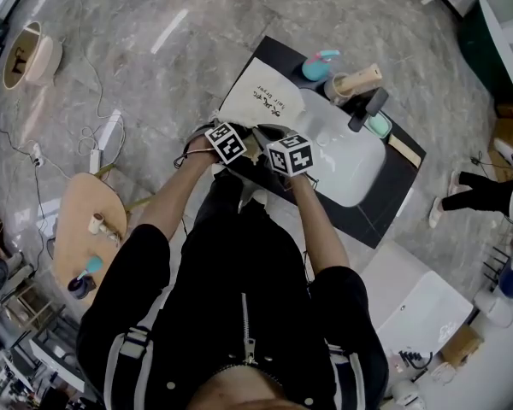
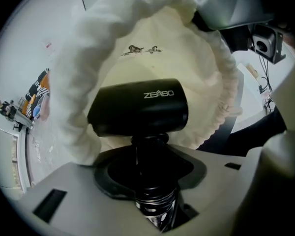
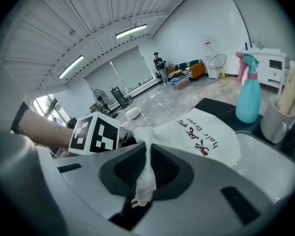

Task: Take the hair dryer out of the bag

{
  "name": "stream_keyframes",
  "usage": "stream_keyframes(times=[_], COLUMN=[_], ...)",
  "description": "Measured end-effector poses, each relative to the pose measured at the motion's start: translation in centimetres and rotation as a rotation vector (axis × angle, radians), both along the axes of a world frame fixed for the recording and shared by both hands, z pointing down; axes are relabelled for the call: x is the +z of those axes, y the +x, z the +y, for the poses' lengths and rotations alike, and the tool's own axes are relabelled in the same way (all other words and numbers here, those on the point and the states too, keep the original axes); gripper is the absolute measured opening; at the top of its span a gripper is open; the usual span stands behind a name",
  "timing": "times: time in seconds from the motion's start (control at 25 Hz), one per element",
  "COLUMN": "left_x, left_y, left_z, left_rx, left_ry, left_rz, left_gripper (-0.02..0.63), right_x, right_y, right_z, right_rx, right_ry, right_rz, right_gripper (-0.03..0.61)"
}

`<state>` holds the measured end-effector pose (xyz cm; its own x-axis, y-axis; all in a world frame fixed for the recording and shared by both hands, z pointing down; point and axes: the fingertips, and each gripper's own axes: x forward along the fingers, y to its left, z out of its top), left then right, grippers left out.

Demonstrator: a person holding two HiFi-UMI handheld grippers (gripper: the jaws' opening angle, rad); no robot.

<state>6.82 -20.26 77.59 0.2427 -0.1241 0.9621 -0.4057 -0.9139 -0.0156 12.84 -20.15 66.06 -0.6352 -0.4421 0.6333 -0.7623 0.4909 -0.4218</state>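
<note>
The left gripper clamped the handle of the black hair dryer, which sat in the mouth of the white bag. Its barrel lay left to right and its handle pointed near, toward the gripper. The right gripper pinched the bag's rim.

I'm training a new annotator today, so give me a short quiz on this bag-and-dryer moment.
1. True or false: the right claw pinches the bag's cloth.
2. What stands between the left claw's jaws? A) the dryer's handle B) a spray bottle C) nothing
3. Fill in: in the left gripper view, the bag's rim rings the dryer's ____ body.
Key: 1 true; 2 A; 3 black.
</note>
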Motion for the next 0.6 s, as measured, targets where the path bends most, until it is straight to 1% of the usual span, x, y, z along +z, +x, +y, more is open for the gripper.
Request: stream_keyframes(times=[0.36, 0.6], left_x=[-1.6, -2.6], left_y=[0.6, 0.3], left_z=[1.5, 3.0], left_rx=[-0.019, -0.038], left_ry=[-0.013, -0.02], left_rz=[0.07, 0.109], left_gripper=[0.19, 0.19], right_x=[-0.3, -0.6], right_y=[-0.3, -0.5], right_z=[0.3, 0.8], right_rx=[-0.001, -0.01], right_ry=[0.021, 0.036], right_rz=[0.028, 0.045], right_gripper=[0.041, 0.041])
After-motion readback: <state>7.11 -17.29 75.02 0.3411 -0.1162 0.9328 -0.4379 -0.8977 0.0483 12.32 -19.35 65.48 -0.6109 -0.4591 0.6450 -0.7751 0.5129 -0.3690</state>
